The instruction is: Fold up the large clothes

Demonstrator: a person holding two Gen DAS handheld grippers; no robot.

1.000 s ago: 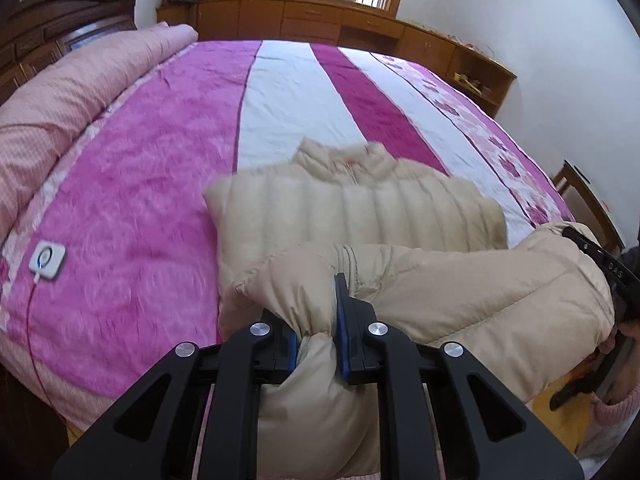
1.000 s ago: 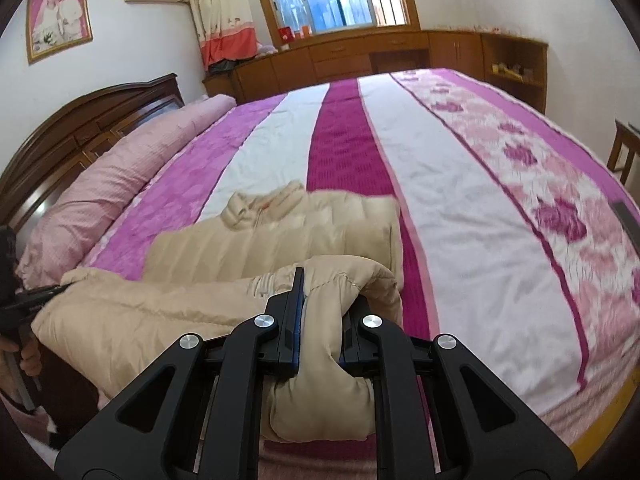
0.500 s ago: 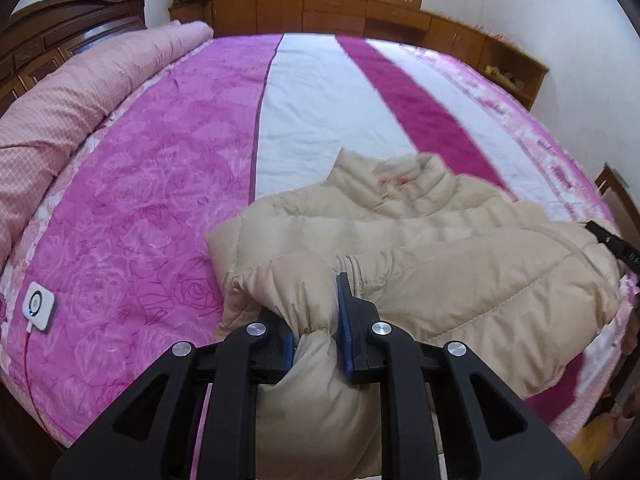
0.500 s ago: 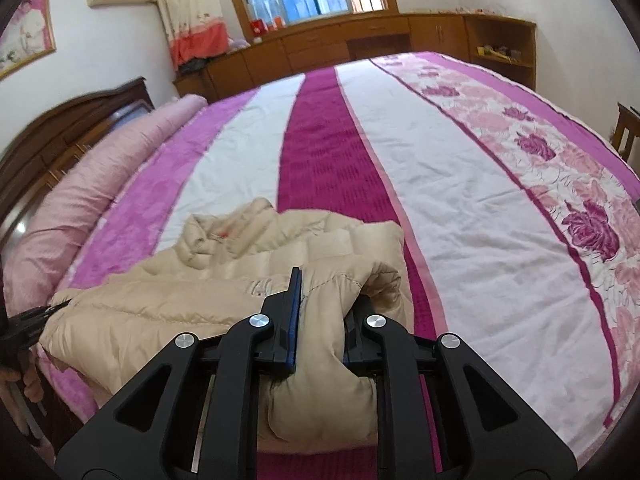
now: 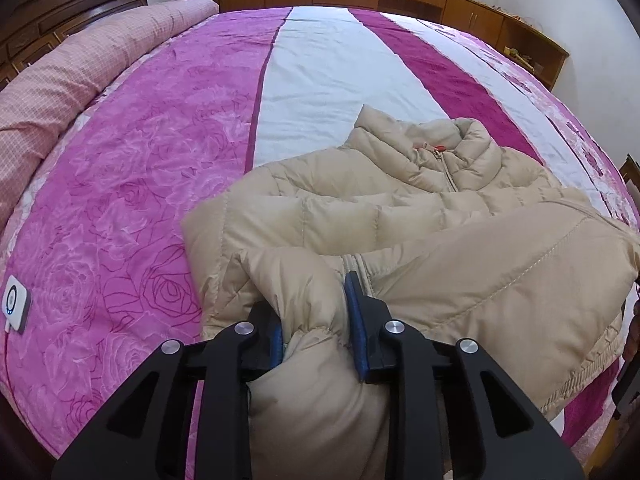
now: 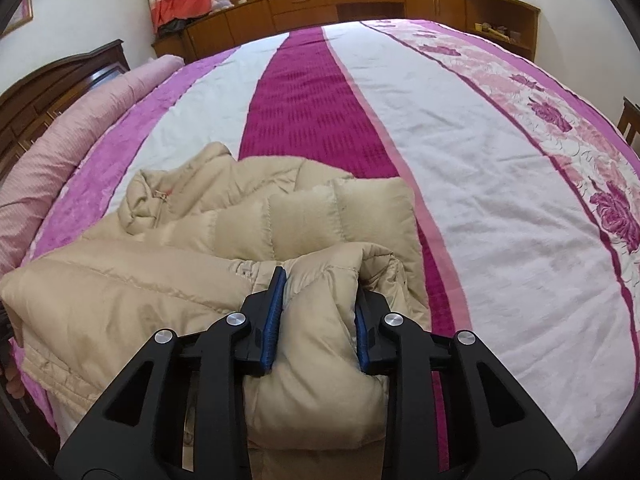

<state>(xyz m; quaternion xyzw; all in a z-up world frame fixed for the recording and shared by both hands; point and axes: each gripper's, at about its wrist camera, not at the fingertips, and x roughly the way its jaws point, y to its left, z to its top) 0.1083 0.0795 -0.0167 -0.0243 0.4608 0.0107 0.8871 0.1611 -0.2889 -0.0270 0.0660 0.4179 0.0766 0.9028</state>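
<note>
- Puffy tan coat [image 5: 400,216] lies on the pink striped bed [image 5: 160,160], bottom half folded up toward its collar.
- Left gripper [image 5: 316,320] and right gripper [image 6: 316,316] pinch the coat's fold, jaws opening.
- Let go, the springy fold might pop back open.

No readable text, brand name, number or sign appeared in either wrist view. A small white controller [image 5: 15,309] lay on the bedspread [image 5: 168,168] far to the left of the left gripper, and it carried only a dark ring mark with tiny blue lights too small to read. The beige jacket [image 5: 400,216] showed no legible label.
</note>
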